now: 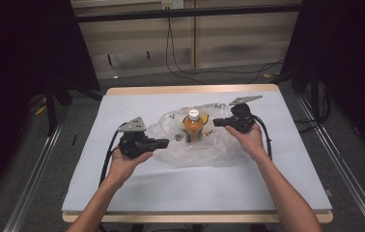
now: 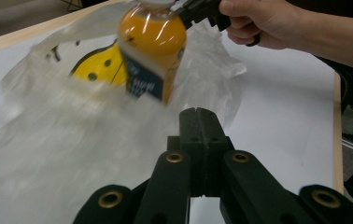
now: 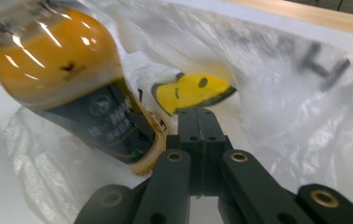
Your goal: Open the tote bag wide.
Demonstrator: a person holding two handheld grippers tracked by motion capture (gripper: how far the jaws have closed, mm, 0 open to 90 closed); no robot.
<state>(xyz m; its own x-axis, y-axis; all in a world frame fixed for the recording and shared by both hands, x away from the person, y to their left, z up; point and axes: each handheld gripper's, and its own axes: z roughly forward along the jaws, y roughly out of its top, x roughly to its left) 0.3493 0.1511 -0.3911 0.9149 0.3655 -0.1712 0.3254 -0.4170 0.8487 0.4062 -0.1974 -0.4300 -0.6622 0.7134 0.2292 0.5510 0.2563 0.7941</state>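
We see a glossy round-shouldered bottle [image 1: 193,126] of orange drink, white cap, dark label, standing on a crinkly clear plastic bag [image 1: 197,145] with a yellow smiley print. It sits between the two grippers, ahead of both jaw pairs. Left gripper [image 2: 201,122]: matte black jaws clenched, nothing between them, bottle ahead and up-left of the tips, apart. Right gripper [image 3: 198,120]: jaws pressed together, empty, bottle just left of the tips, tilted in its own view. We can't tell if they touch. Table [image 1: 267,183] has a pale blue-grey matte sheet with a light wood edge. Grey floor, cables, dark curtains at the sides.
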